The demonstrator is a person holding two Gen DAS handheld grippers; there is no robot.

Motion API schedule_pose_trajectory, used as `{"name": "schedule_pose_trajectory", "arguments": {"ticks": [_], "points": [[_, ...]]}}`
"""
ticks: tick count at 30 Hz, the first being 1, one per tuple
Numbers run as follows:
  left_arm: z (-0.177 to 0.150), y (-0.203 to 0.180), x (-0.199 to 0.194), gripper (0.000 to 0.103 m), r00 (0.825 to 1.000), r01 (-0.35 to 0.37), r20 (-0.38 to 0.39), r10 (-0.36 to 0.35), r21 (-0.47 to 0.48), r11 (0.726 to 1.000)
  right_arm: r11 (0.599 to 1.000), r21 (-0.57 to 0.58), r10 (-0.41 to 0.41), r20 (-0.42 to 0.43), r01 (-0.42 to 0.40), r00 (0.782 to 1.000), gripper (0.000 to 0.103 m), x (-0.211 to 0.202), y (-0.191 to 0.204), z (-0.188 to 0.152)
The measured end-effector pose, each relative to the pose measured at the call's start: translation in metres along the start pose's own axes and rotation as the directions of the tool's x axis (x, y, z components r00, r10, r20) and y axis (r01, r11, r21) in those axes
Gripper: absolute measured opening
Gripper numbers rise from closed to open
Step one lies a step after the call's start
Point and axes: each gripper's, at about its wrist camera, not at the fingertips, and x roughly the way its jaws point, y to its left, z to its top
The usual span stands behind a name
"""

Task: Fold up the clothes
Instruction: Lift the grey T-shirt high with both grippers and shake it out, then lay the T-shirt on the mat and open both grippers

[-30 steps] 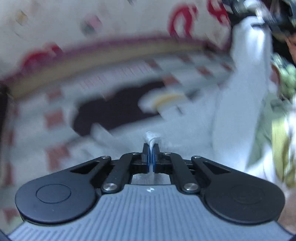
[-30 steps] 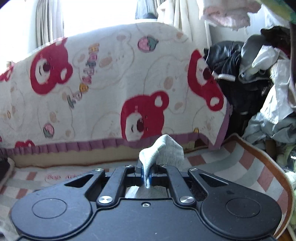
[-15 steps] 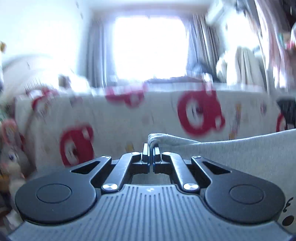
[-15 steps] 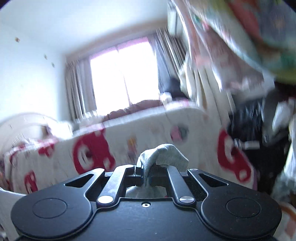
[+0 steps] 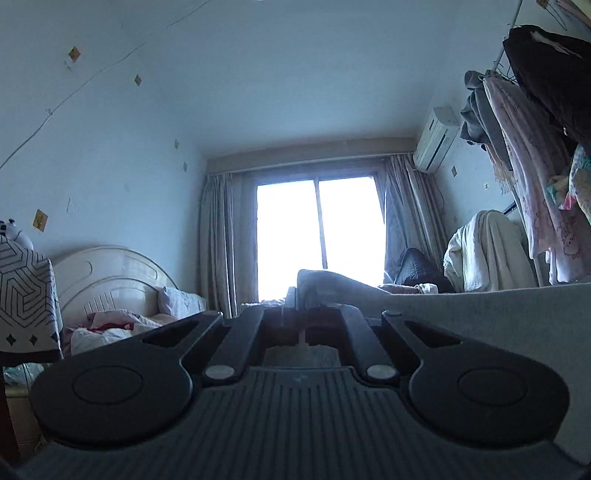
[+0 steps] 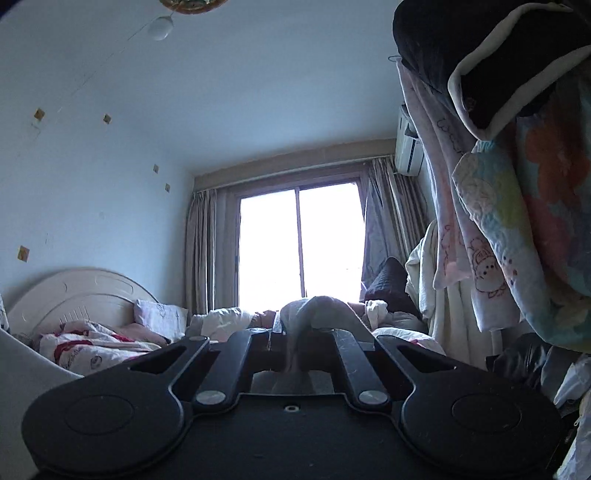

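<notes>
Lifted high, both ends of one grey garment. Left gripper pinched narrow on a fold of the cloth; from there the top hem running taut toward the right edge of the left view, so clearly held in the air, well above the bed. Right gripper also pinched narrow, with a bunch of the same grey cloth humped over its tips.

Step in hand, as judged: holding the garment up by two points to let it hang flat before laying it down for a fold. To do it well: keep both grips firm, keep the two hands level with each other, keep the hem stretched but not strained, and let the lower part drop free of wrinkles. Then lower slowly, bottom edge first, so no crease forms underneath. Risk: slipping at the right side, where only a small bunch seems caught, though hard to be sure against the bright window.

Only in the left view: the long stretched hem, and a patterned cloth at the left edge. Only in the right view: the ceiling lamp and the hanging quilt very close on the right, near enough to snag.
</notes>
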Motion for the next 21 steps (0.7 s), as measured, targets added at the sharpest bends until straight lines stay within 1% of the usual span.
{"name": "schedule_pose_trajectory", "arguments": {"ticks": [1,2,3,4,6,7,8,9,11,12,14,15,17,18,19,20,21], "points": [[-0.009,0.001,0.009,0.002,0.999,0.004,-0.032,-0.004,-0.01,1.0,1.0,-0.004,-0.002,-0.025,0.002,1.0,0.006,0.007,-0.003,-0.006],[-0.021,0.001,0.021,0.002,0.997,0.004,-0.071,-0.006,-0.018,1.0,1.0,0.001,-0.005,-0.068,0.005,0.998,0.006,0.019,-0.007,-0.016],[-0.041,0.002,0.038,0.002,0.992,-0.001,-0.126,-0.001,-0.019,1.0,1.0,0.003,-0.007,-0.113,0.007,0.994,0.006,0.033,-0.012,-0.028],[-0.061,0.002,0.056,0.003,0.984,-0.007,-0.18,0.003,-0.021,1.0,1.0,-0.004,-0.009,-0.159,0.009,0.987,0.006,0.05,-0.018,-0.043],[-0.1,0.003,0.091,0.003,0.958,-0.019,-0.286,0.012,-0.022,1.0,1.0,-0.019,-0.019,-0.256,0.014,0.967,0.006,0.084,-0.026,-0.077],[-0.12,0.003,0.109,0.002,0.941,-0.025,-0.338,0.016,-0.023,0.999,1.0,-0.014,-0.022,-0.316,0.019,0.949,0.006,0.105,-0.032,-0.099],[-0.143,0.002,0.127,0.002,0.92,-0.029,-0.392,0.019,-0.02,0.999,1.0,0.002,-0.024,-0.376,0.026,0.926,0.006,0.125,-0.038,-0.122],[-0.173,0.0,0.146,0.002,0.893,-0.031,-0.45,0.021,-0.014,0.999,0.999,0.016,-0.03,-0.426,0.041,0.904,0.006,0.144,-0.043,-0.148],[-0.237,-0.007,0.175,0.002,0.832,-0.026,-0.554,0.024,0.004,1.0,0.997,0.025,-0.046,-0.513,0.068,0.857,0.006,0.18,-0.051,-0.2],[-0.268,-0.009,0.181,0.002,0.803,-0.031,-0.595,0.03,0.009,0.999,0.996,0.032,-0.054,-0.549,0.086,0.834,0.006,0.197,-0.055,-0.227],[-0.32,-0.013,0.199,0.002,0.747,-0.034,-0.664,0.035,0.015,0.999,0.989,0.054,-0.075,-0.622,0.138,0.779,0.006,0.227,-0.065,-0.276],[-0.343,-0.015,0.207,0.002,0.722,-0.034,-0.691,0.038,0.02,0.999,0.983,0.067,-0.088,-0.642,0.17,0.761,0.006,0.24,-0.071,-0.298],[-0.378,-0.019,0.225,0.003,0.694,-0.04,-0.718,0.049,0.029,0.999,0.973,0.093,-0.096,-0.662,0.209,0.743,0.006,0.261,-0.08,-0.34],[-0.395,-0.02,0.233,0.003,0.679,-0.043,-0.732,0.054,0.034,0.999,0.972,0.092,-0.103,-0.663,0.217,0.742,0.006,0.268,-0.081,-0.357],[-0.412,-0.023,0.242,0.003,0.668,-0.043,-0.742,0.058,0.04,0.998,0.971,0.088,-0.108,-0.664,0.221,0.74,0.006,0.275,-0.082,-0.374],[-0.426,-0.025,0.252,0.003,0.663,-0.034,-0.747,0.059,0.049,0.998,0.973,0.078,-0.111,-0.669,0.218,0.735,0.006,0.284,-0.082,-0.391],[-0.438,-0.028,0.261,0.003,0.654,-0.017,-0.754,0.056,0.059,0.998,0.974,0.065,-0.115,-0.686,0.218,0.718,0.006,0.294,-0.082,-0.408]]}}
